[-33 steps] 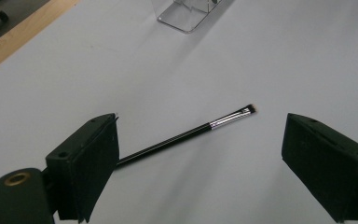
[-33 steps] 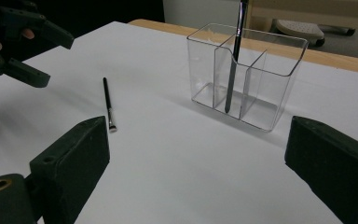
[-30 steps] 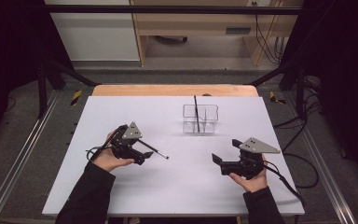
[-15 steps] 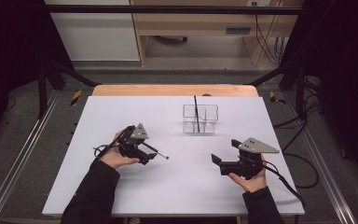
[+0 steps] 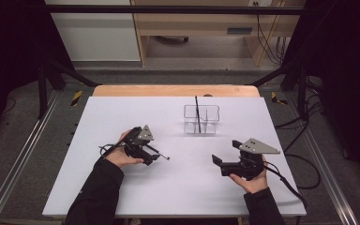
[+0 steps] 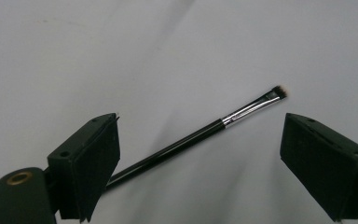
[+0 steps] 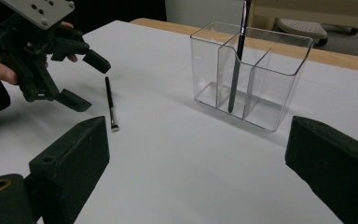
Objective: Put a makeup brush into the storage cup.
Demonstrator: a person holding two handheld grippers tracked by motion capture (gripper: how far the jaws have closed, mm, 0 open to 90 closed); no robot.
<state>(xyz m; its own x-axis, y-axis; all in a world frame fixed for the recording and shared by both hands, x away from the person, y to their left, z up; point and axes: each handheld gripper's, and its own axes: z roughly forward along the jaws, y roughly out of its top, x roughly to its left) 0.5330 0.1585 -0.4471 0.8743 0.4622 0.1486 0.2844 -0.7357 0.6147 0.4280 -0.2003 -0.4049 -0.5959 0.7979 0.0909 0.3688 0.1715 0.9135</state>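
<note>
White and matte, the table (image 5: 122,187) takes up the middle of the high view, with a strip of bare wood along its far edge and dark floor, metal rails and cables around it. Beyond it stand pale cabinets and a wooden bench.

On the far right-of-centre part of the table stands a clear organiser (image 5: 201,119), divided into compartments. In the right gripper view its walls (image 7: 254,74) are see-through, and a dark pen (image 7: 238,56) stands upright in the middle compartment, leaning a little against the divider and rising above the rim.

The right gripper (image 5: 218,161) is held low over the near right part of the table, its grey plate on top and its cable trailing off toward the table's right edge. Its jaws are spread wide with nothing between them; they point toward the organiser and the other hand.

The left gripper (image 5: 155,154) sits at the near left of centre, held in a hand with a dark sleeve. Its jaws are apart too, set either side of the brush's handle and not closed on it.

The brush (image 6: 200,135) lies flat on the table, thin, with a black handle, a silver ferrule and a small pale-tipped bristle head. Its handle passes just beside the left-hand jaw in the left gripper view, while the head points away beyond the jaw tips. It lies well apart from the organiser.
</note>
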